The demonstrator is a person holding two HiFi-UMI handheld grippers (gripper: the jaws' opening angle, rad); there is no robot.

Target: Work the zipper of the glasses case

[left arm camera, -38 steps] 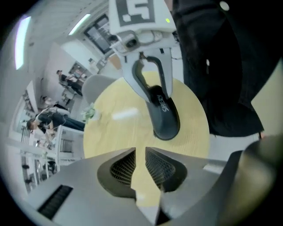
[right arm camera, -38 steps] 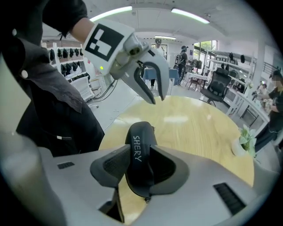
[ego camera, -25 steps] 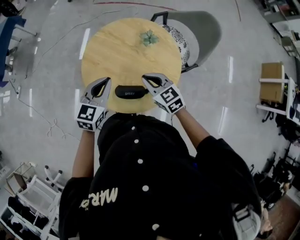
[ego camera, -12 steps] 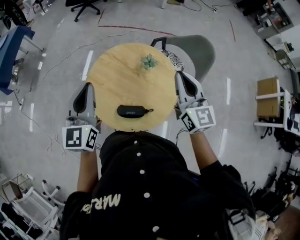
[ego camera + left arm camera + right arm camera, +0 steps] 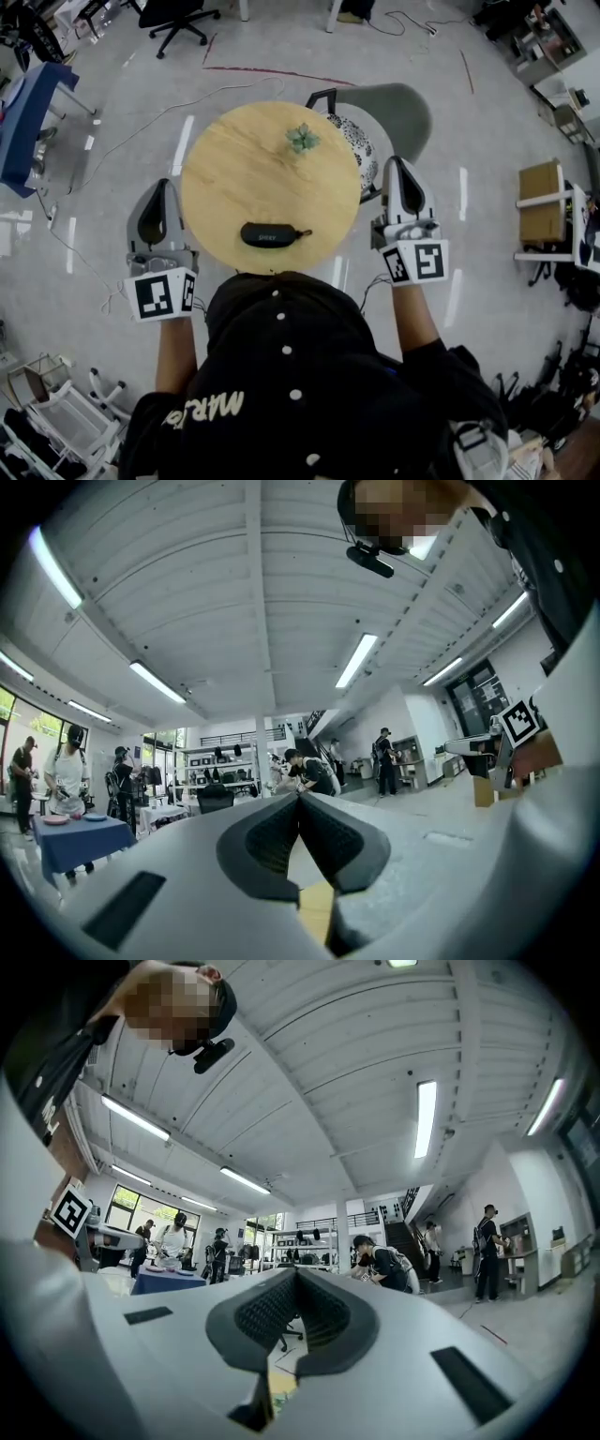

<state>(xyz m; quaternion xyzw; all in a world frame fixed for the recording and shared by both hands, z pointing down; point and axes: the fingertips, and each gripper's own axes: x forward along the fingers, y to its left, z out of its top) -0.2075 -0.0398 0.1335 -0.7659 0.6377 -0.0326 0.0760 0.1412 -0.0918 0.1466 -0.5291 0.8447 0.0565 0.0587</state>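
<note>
1. While both of my hands hang clear of the desk (image 5: pixel 234 159), my left gripper (image 5: pixel 159 190) sits beyond its left edge, jaws pressed together on nothing.
2. Between my two grippers, the glasses case (image 5: pixel 269 234) lies on the near part of the desk. Its long axis runs left to right, and the zipper pull (image 5: pixel 303 232) trails off its right end.
3. My right gripper (image 5: pixel 401 167) is past the desk's right edge, beside the chair (image 5: pixel 403 103), jaws likewise closed and empty.
4. From each gripper's tip the case lies inward and a little back toward me. I judge the right gripper better placed for the pull, since that end faces it, and the left better placed for steadying the body.
5. Only the head view shows the case and desk. Both gripper views look out across the room and show closed pads, ceiling lights and distant people, so they give no help in aiming.
</note>
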